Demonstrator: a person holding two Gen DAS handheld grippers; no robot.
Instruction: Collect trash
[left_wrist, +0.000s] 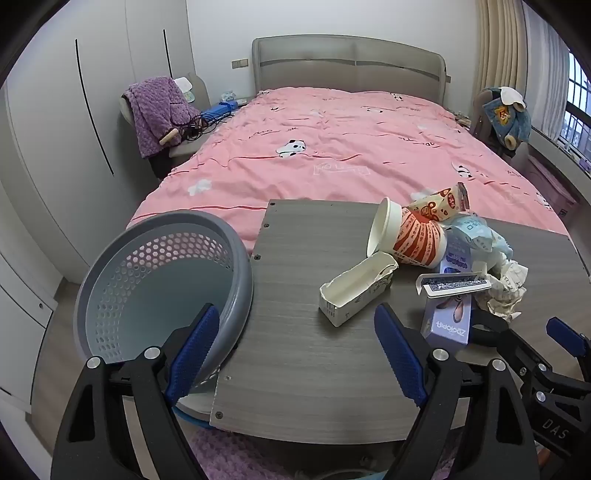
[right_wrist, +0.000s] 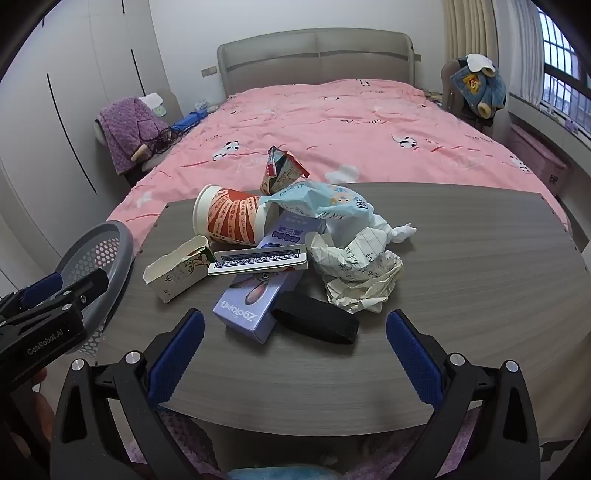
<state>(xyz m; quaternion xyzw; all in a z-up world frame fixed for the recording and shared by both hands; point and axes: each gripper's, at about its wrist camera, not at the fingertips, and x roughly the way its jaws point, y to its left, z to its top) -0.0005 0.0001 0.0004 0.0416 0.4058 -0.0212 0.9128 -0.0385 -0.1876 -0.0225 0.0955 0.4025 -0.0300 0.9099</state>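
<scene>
The left claw stands with its blue-padded fingers spread wide apart, nothing between them. It hangs over the near left part of the grey wood-grain table, tilted downward. Its left finger overlaps the rim of a grey perforated basket, which stands just off the table's left edge and holds nothing that can be seen.

The right claw is likewise spread wide and grips nothing. It hangs above the table's near edge, pointed down toward the trash pile, with clear table surface between its fingers.

The trash lies heaped in the middle of the table, towards the far edge. Nearest the right claw is a flat black band-like item, touching a lavender printed box. A playing-card packet rests across that box. To the left lies an open white carton, on its side. Behind it a red-and-white paper cup lies tipped, mouth to the left. A crumpled sheet of written paper sits on the right of the heap, beside a pale blue plastic wrapper and a twisted white tissue. A torn snack packet stands at the back.

Beyond the table, a bed with a pink cover fills the room.
</scene>
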